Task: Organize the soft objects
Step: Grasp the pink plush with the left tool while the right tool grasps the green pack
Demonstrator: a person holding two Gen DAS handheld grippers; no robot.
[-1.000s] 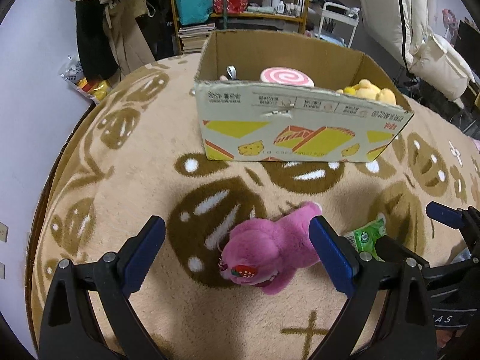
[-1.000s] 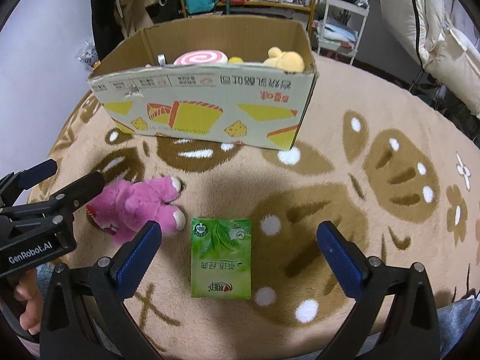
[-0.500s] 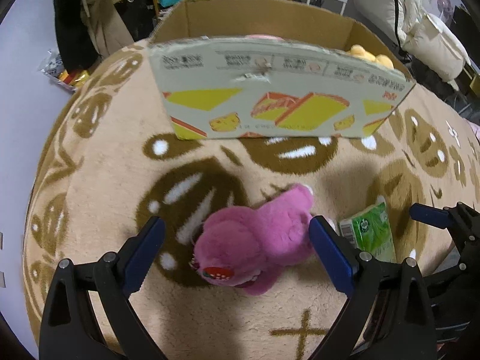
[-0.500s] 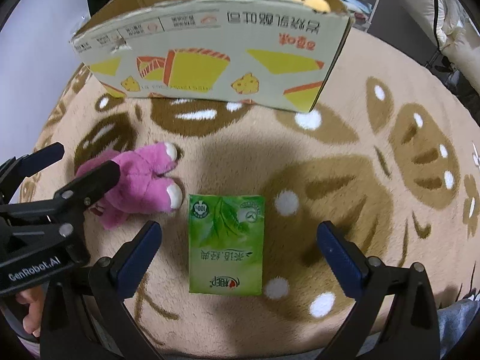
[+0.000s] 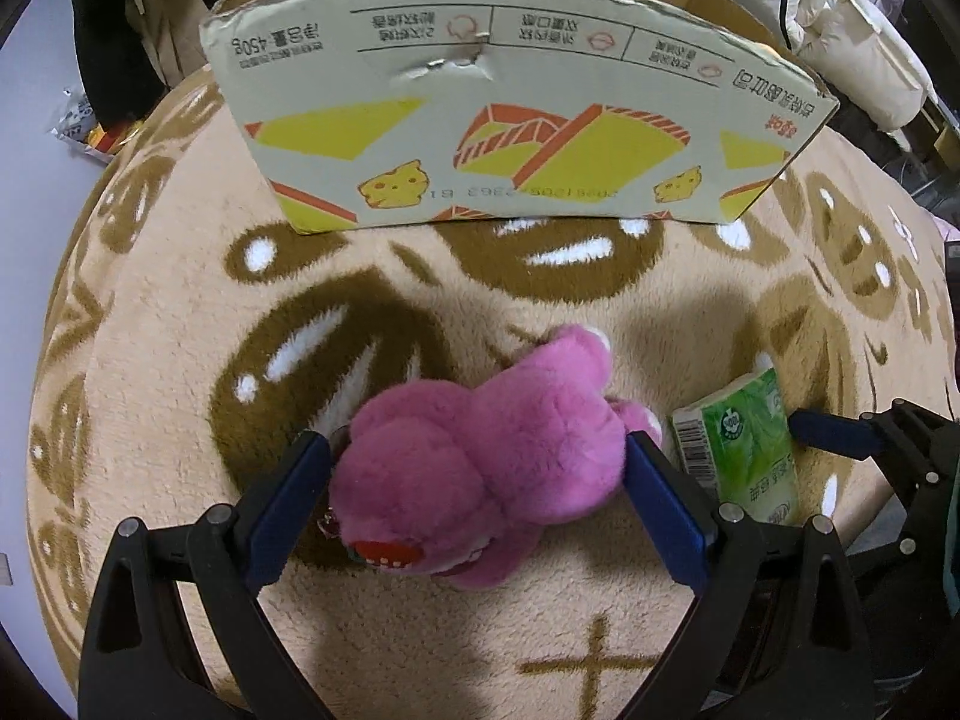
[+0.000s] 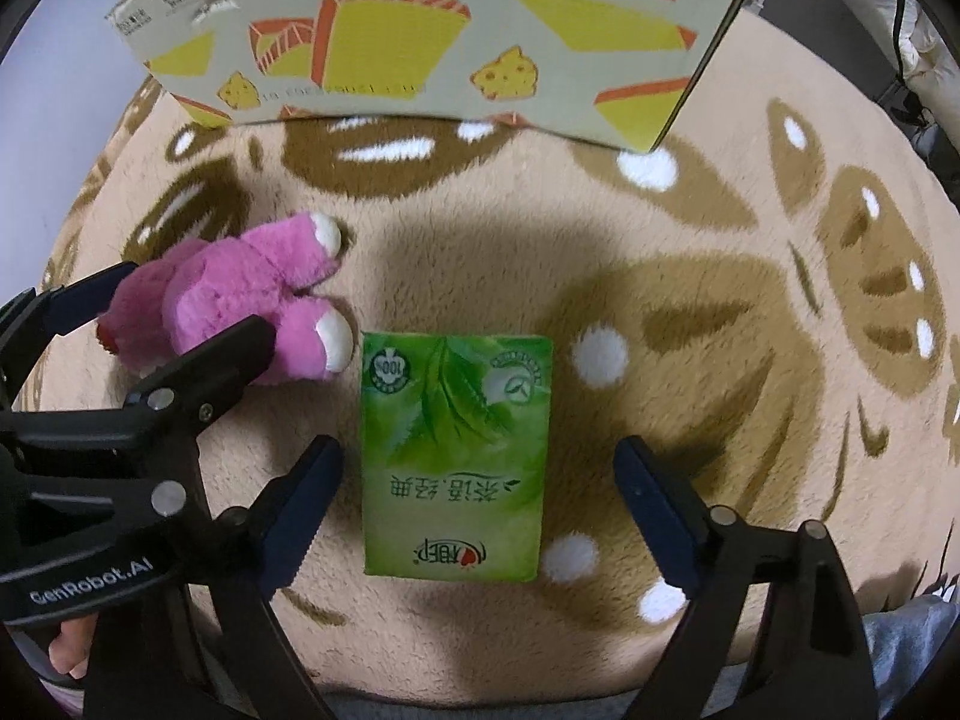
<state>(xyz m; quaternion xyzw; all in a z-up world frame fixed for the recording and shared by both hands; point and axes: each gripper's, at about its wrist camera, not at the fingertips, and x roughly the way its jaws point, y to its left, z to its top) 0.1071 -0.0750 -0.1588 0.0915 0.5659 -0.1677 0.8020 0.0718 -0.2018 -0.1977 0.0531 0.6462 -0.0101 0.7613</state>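
A pink plush bear lies on the carpet between the fingers of my left gripper, which stands open; the blue pads flank its head and rear, close against the fur. Seen in the right wrist view, the bear sits inside the left gripper. A green tissue pack lies flat between the fingers of my right gripper. Its jaws are closing, with a gap left on both sides of the pack. The pack lies just right of the bear. The cardboard box stands behind; its inside is hidden.
A round beige carpet with brown patterns covers the floor. The box's printed front wall is close ahead. White bedding lies at the far right, dark clothes and a snack bag at the far left.
Both grippers have sunk toward the carpet. The bear now fills the gap of the left fingers, the tissue pack sits between the right fingers, which narrowed slightly. The box's contents dropped out of sight.
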